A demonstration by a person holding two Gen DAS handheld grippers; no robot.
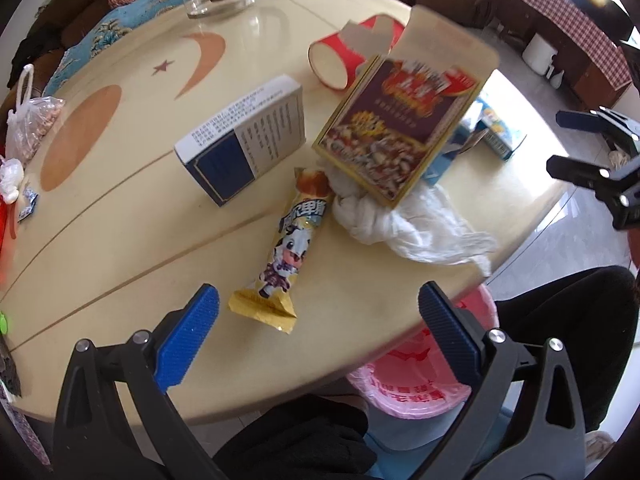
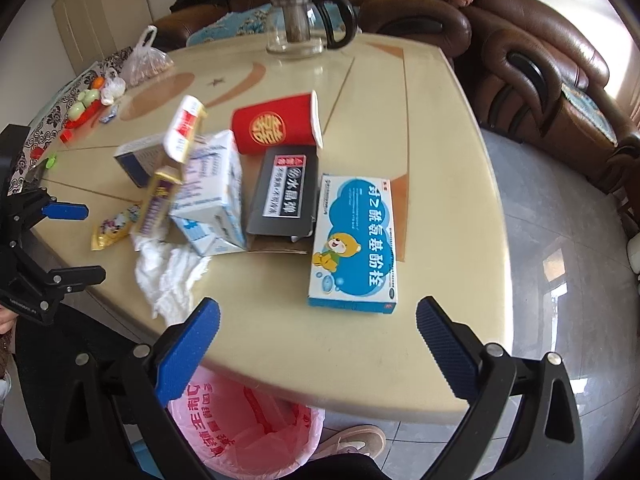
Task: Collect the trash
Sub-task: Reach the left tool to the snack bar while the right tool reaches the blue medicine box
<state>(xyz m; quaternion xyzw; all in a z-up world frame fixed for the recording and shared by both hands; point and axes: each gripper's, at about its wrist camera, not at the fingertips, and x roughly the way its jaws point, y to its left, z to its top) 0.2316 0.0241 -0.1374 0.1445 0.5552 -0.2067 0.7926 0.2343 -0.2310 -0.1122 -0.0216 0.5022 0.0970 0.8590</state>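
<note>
Trash lies on a cream table (image 1: 120, 248). My left gripper (image 1: 318, 318) is open, just in front of a yellow snack wrapper (image 1: 284, 248). Beyond it lie a blue-and-white box (image 1: 244, 144), a tilted maroon food box (image 1: 396, 128), a crumpled white tissue (image 1: 404, 220) and a tipped red paper cup (image 1: 340, 56). My right gripper (image 2: 318, 320) is open, just short of a blue bear-print medicine box (image 2: 356, 244). A black box (image 2: 286, 192), a white-blue carton (image 2: 212, 192) and the red cup (image 2: 276, 128) lie behind it. A pink-lined bin (image 2: 248, 428) stands below the table edge.
A glass teapot (image 2: 304, 24) stands at the far side. A plastic bag (image 2: 144, 60) and small items (image 2: 88, 108) sit at the far left edge. Brown sofas (image 2: 540, 60) ring the table. A person's dark-clothed legs (image 1: 568, 320) and shoe (image 2: 356, 440) are beside the bin.
</note>
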